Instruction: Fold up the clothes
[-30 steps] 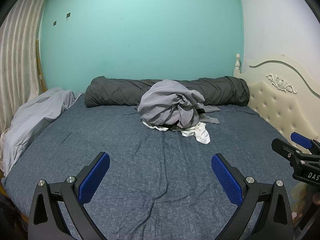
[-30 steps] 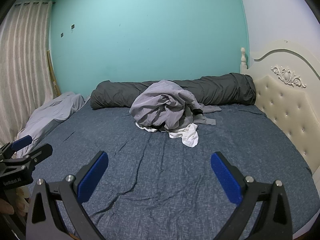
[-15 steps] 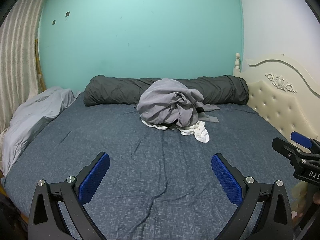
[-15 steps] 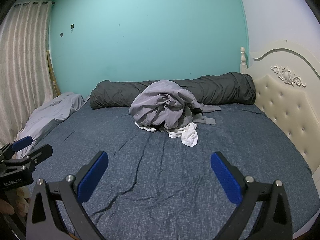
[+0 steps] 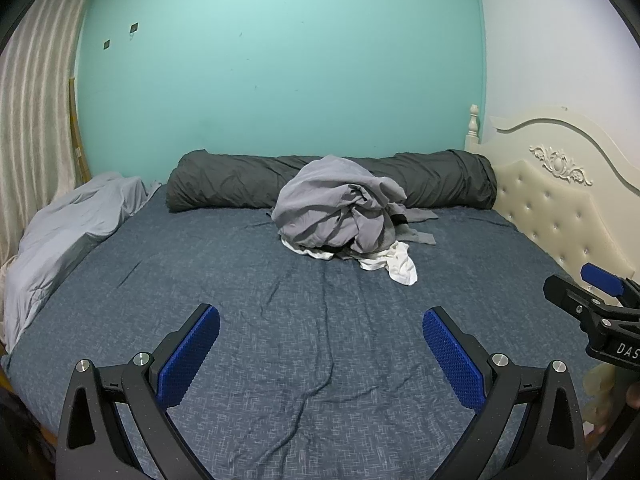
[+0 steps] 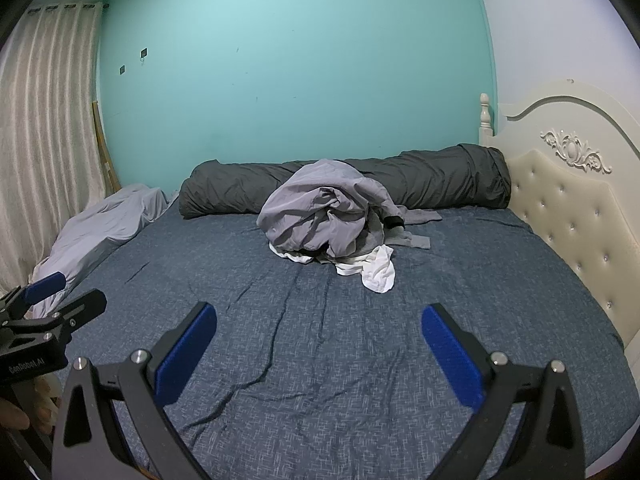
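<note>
Resting on blue bed [image 5: 224, 320]: rumpled clothes pile [image 5: 340, 216].

Clothes pile [image 5: 342, 210] mid-bed [image 5: 240, 300], before rolled duvet [image 5: 224, 180]; headboard [image 5: 560, 208] right.

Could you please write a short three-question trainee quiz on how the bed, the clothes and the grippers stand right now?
1. True or false: the left hand-held gripper holds a garment.
2. Which garment lies nearest the grippers at the front of the clothes pile: A) white garment, B) rolled dark duvet, C) curtain?
3. Fill in: the right hand-held gripper is ____ above the blue sheet.

Key: 1 false; 2 A; 3 open.
</note>
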